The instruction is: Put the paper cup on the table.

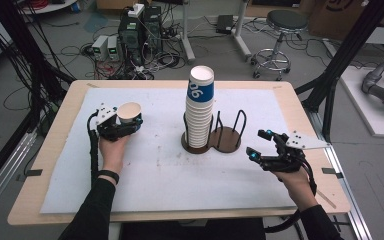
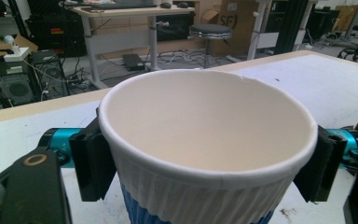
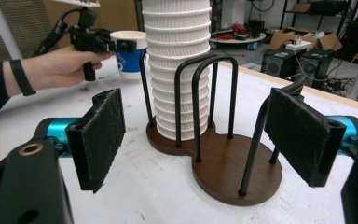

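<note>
A white paper cup (image 2: 205, 135) with a blue band sits upright between the pads of my left gripper (image 1: 128, 120), which is shut on it just below the rim, at the left of the white mat. The same cup (image 1: 129, 112) (image 3: 129, 46) stands close over the mat. A tall stack of ribbed white cups (image 1: 199, 107) (image 3: 179, 65) fills the left ring of a dark wooden two-place holder (image 1: 227, 142) (image 3: 223, 170) with black wire hoops. My right gripper (image 1: 260, 145) (image 3: 196, 135) hangs open to the holder's right, its pads (image 3: 100, 135) apart with nothing between them.
The holder's right ring (image 3: 247, 172) has no cups in it. A white mat (image 1: 160, 175) covers the wooden table (image 1: 75, 95). Beyond the far edge are a stool (image 1: 280, 35), computers (image 1: 130, 35) and floor cables. A black frame post (image 1: 340, 65) rises at the right.
</note>
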A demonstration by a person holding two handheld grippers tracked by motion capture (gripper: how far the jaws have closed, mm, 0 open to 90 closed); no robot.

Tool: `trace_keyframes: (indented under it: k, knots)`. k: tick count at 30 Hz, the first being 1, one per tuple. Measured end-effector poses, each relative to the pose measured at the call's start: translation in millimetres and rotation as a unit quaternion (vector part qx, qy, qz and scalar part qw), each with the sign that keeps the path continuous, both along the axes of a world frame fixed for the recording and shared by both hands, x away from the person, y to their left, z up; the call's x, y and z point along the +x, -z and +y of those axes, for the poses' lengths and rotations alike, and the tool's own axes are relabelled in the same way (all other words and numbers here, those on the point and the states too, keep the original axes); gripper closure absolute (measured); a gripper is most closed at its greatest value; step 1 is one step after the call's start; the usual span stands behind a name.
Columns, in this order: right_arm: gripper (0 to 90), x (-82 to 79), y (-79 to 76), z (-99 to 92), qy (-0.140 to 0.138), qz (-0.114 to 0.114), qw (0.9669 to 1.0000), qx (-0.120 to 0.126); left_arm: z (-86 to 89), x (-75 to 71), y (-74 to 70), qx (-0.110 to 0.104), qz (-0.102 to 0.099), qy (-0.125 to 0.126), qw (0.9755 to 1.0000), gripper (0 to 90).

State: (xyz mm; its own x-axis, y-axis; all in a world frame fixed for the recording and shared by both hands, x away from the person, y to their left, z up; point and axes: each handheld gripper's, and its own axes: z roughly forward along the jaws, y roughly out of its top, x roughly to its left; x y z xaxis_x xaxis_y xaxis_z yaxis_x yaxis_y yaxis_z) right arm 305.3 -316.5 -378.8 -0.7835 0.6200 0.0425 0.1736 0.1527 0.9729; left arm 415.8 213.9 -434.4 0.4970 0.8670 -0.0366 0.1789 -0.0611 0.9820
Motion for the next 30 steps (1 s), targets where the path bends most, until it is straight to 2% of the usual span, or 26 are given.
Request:
trace_keyframes:
  k: [6,10,18,21,24,30]
  knots:
    - [20.8,-0.3,0.9,-0.6,0.001,0.004,1.0000,0.004,0.5,2.5,3.8,-0.007,0.005,0.003,1.0000,20.7]
    - [20.7,0.6,1.6,-1.3,0.001,0.010,0.9998,0.015,-1.2,3.3,6.2,0.000,0.013,0.007,0.9999,20.6]
    - [20.7,0.6,1.7,-2.8,0.003,0.008,0.9998,0.016,-4.1,2.0,7.0,0.028,0.025,0.009,0.9993,19.0]
    - [20.7,1.1,1.6,-3.1,0.004,0.007,0.9998,0.016,-3.1,0.0,7.3,0.024,0.038,0.002,0.9990,18.1]
    - [20.7,1.2,1.4,-2.6,0.004,0.008,0.9998,0.016,-1.6,-0.8,7.4,0.021,0.048,0.006,0.9986,17.3]
    - [20.7,1.7,1.2,0.2,0.004,0.005,0.9999,0.013,-3.9,-0.5,8.7,0.033,0.056,0.009,0.9979,17.1]
